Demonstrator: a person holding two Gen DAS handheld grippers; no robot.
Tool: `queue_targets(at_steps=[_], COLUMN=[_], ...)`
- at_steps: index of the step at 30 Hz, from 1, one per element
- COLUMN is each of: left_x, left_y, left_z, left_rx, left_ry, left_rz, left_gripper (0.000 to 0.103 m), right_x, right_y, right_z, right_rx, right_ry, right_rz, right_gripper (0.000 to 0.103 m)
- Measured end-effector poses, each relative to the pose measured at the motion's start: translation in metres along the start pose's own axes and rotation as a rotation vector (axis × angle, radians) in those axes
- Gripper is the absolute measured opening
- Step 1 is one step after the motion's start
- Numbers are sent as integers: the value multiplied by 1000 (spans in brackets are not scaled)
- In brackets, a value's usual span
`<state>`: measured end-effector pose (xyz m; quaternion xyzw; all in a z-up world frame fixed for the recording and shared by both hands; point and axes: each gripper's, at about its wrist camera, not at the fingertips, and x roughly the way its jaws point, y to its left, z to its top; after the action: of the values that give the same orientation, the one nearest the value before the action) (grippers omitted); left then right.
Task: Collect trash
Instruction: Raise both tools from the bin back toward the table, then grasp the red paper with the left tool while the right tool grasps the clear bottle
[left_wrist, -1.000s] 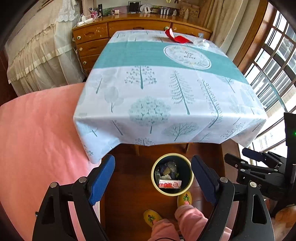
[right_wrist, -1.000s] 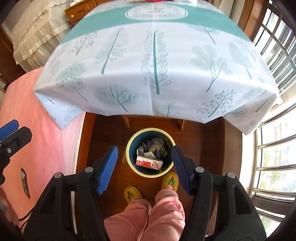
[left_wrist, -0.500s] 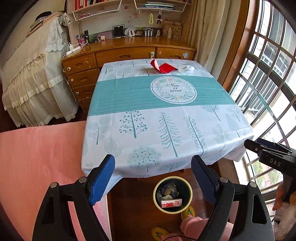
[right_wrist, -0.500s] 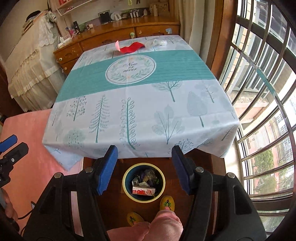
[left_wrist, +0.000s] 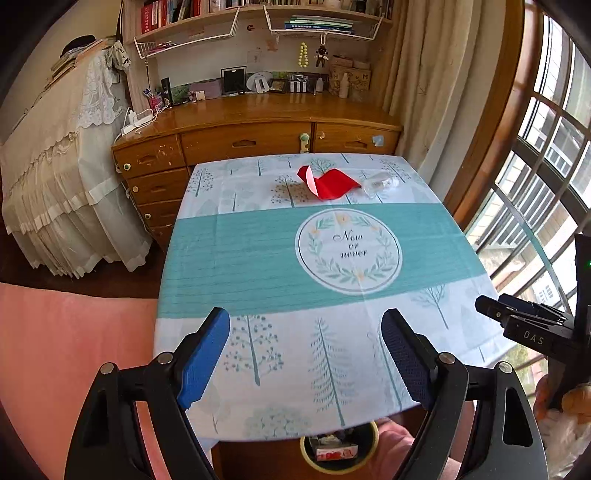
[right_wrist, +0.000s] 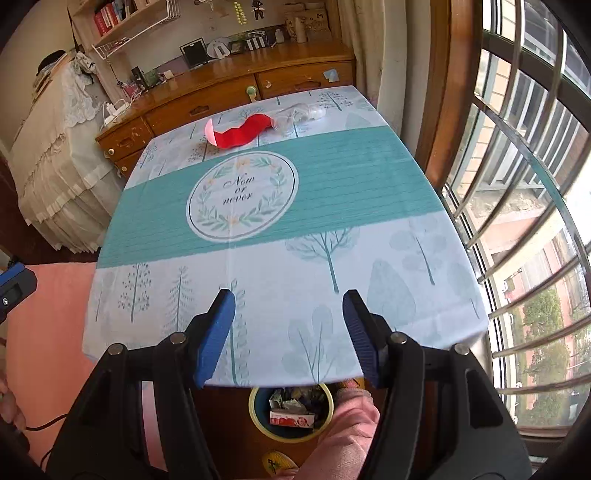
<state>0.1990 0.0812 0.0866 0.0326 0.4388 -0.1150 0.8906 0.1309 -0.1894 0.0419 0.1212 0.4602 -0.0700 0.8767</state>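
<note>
A red wrapper (left_wrist: 328, 182) (right_wrist: 240, 131) and a crumpled clear plastic piece (left_wrist: 380, 181) (right_wrist: 299, 114) lie at the far end of the table with the tree-print cloth (left_wrist: 258, 258) (right_wrist: 351, 192). A yellow-rimmed bin (left_wrist: 338, 452) (right_wrist: 291, 411) with several pieces of trash stands on the floor under the near table edge. My left gripper (left_wrist: 306, 356) is open and empty above the near edge. My right gripper (right_wrist: 289, 334) is open and empty too; it also shows at the right of the left wrist view (left_wrist: 517, 314).
A wooden dresser (left_wrist: 251, 140) with small items stands behind the table. A lace-covered bed (left_wrist: 55, 177) is at the left, a pink cover (left_wrist: 66, 350) near left, barred windows (right_wrist: 524, 184) at the right. My pink-trousered legs (right_wrist: 343, 435) are by the bin.
Both grippers have lifted and tilted up from looking down at the bin to looking across the tabletop. The bin has slid to the bottom of both views. Both jaws stayed open.
</note>
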Motion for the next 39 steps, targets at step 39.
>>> queue_targets(at_steps=[39], left_x=[438], left_y=[-12], left_z=[229], left_rx=[-409], left_ry=[343], left_rz=[90], left_gripper=[68], right_x=[375], right_y=[-79], right_z=[308], right_rx=[445], right_ry=[264], right_rz=[344], right_gripper=[58])
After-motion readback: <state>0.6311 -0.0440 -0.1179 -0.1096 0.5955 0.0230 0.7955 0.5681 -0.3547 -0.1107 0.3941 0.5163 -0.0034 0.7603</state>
